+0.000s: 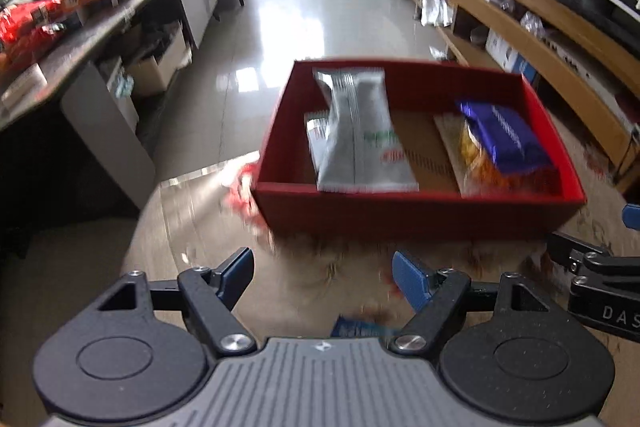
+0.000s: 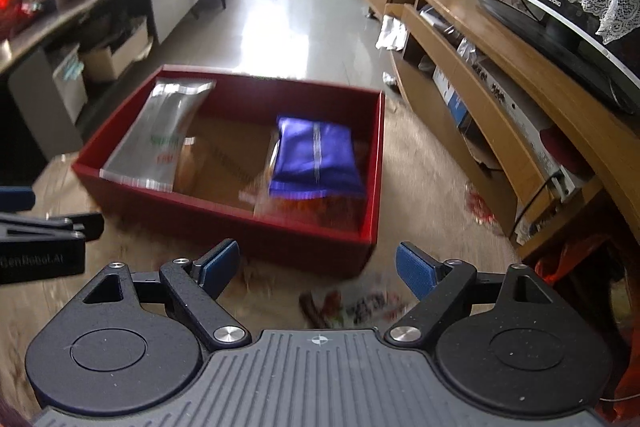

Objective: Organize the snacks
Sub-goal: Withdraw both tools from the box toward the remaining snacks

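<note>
A: Left wrist view first: what's in front of the left gripper?

B: Its jaws stand wide with nothing between them, only the bare wooden counter under them. Just beyond sits a red box, open at the top.

A: And the snacks?

B: Inside the box, on its left side, a long silver packet lies on top of a second silver one, its far end propped against the back wall. On the right side a blue packet rests on a clear bag of orange snacks. Brown cardboard shows in the middle between them.

A: Anything outside the box?

B: A red-and-white wrapper lies on the counter touching the box's near-left corner, blurred. A small blue packet lies close under the left gripper, partly hidden by its body.

A: The right wrist view?

B: The right gripper is also spread wide and empty, pointing down at the counter just in front of the box's near-right corner. A few small dark and red wrappers lie between its fingers, blurred, not touched. More red bits lie farther right, near the wooden TV cabinet.

A: Do the grippers see each other?

B: Yes; each shows at the edge of the other's view, side by side before the box.

A: The room behind?

B: A pale tiled floor and a long dark side table piled with packages.
</note>
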Demonstrator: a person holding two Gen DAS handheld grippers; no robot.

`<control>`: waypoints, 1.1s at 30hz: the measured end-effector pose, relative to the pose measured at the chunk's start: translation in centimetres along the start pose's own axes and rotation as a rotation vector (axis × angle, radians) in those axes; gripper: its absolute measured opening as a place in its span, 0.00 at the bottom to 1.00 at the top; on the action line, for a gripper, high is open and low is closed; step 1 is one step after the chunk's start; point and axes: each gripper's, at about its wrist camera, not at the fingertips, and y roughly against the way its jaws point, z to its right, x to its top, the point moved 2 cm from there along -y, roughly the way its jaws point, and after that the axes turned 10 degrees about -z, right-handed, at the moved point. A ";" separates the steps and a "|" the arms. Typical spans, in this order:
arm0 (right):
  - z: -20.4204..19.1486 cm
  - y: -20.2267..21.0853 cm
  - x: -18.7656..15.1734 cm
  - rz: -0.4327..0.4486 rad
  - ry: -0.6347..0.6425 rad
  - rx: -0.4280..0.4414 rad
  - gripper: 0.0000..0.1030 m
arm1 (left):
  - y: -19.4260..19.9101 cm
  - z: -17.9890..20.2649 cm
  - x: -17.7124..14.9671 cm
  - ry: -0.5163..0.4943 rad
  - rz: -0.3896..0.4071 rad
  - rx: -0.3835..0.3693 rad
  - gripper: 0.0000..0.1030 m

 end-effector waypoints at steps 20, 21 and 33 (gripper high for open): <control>-2.4 1.5 -6.2 -0.107 0.087 0.083 0.87 | -3.7 2.1 -4.3 -0.051 -0.168 -0.016 0.72; -2.7 1.6 -6.3 -0.114 0.091 0.098 0.87 | -3.7 2.1 -4.3 -0.049 -0.168 -0.015 0.72; -8.5 1.0 -9.4 -0.204 0.259 0.188 0.87 | -4.1 1.2 -4.7 -0.052 -0.181 -0.015 0.72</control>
